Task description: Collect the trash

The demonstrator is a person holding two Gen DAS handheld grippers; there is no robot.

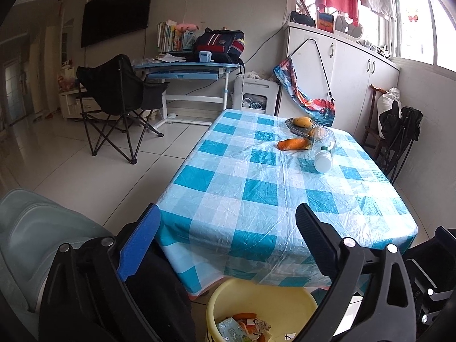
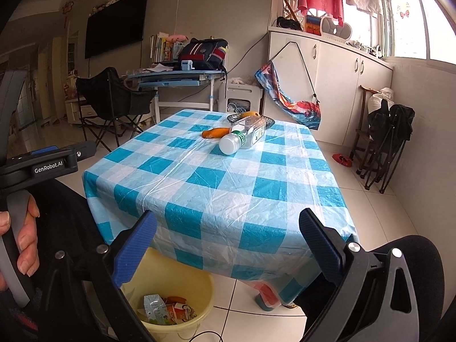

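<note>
- Currently, I hold left gripper (image 1: 228, 242) and right gripper (image 2: 228, 245) fully spread, both empty.
- Round yellow plastic basin (image 2: 196, 290) under the table already contains wrappers.
- Clear plastic bottle with white cap (image 2: 242, 136) remains lying on the blue-checked tablecloth (image 2: 228, 193), uncollected.

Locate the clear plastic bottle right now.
The clear plastic bottle lies on its side on the far part of the checkered table, white cap towards the cameras, beside the orange peel and just in front of the fruit basket.
</note>
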